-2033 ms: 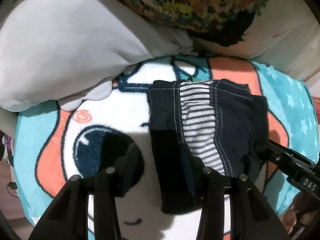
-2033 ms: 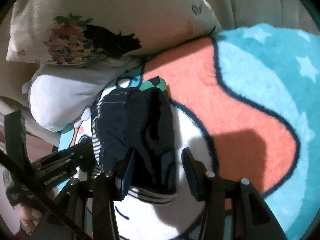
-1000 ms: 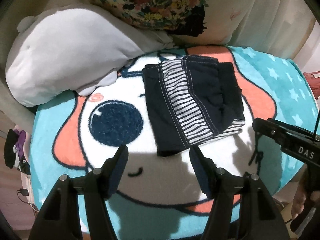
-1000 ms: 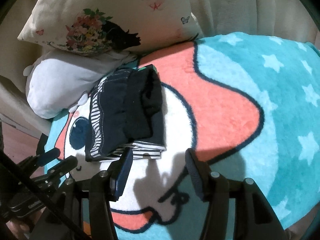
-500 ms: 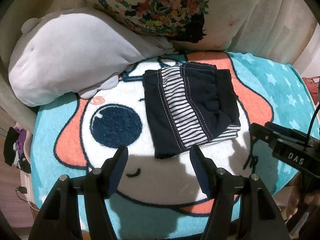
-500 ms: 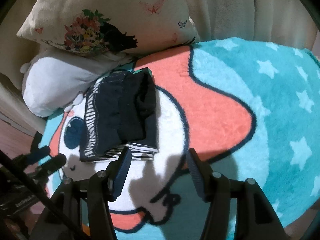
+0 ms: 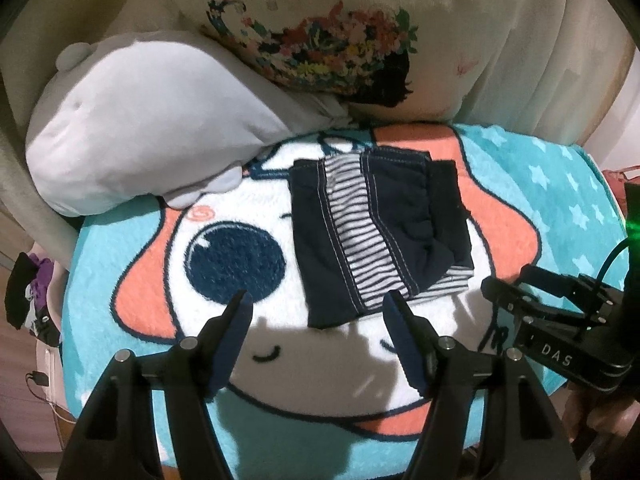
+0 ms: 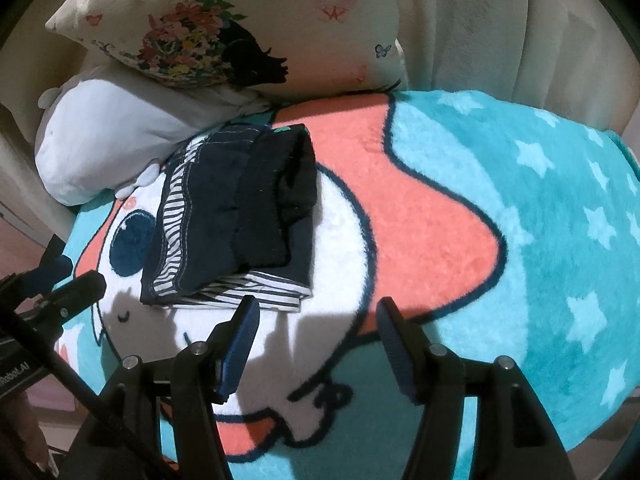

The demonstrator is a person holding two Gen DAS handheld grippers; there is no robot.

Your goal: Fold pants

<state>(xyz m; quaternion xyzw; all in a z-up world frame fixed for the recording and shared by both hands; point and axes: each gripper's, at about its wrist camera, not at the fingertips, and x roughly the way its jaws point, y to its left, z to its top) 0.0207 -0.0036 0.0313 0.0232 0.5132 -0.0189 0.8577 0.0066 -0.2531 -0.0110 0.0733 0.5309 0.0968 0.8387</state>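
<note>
The dark navy pants (image 7: 372,228) with a white-striped panel lie folded into a compact rectangle on the cartoon blanket (image 7: 128,248). They also show in the right wrist view (image 8: 240,216). My left gripper (image 7: 318,300) is open and empty, just short of the pants' near edge. My right gripper (image 8: 316,308) is open and empty, near the pants' near right corner. The right gripper's body shows in the left wrist view (image 7: 560,328); the left gripper shows at the left edge of the right wrist view (image 8: 60,292).
A grey plush pillow (image 7: 132,128) and a floral cushion (image 7: 328,40) lie behind the pants against a cream backrest (image 8: 500,28). The turquoise star-patterned blanket (image 8: 560,208) stretches to the right. The blanket's near edge drops off below my grippers.
Both grippers have pulled back from the folded pants and stay open. The pants lie still where they were left.
</note>
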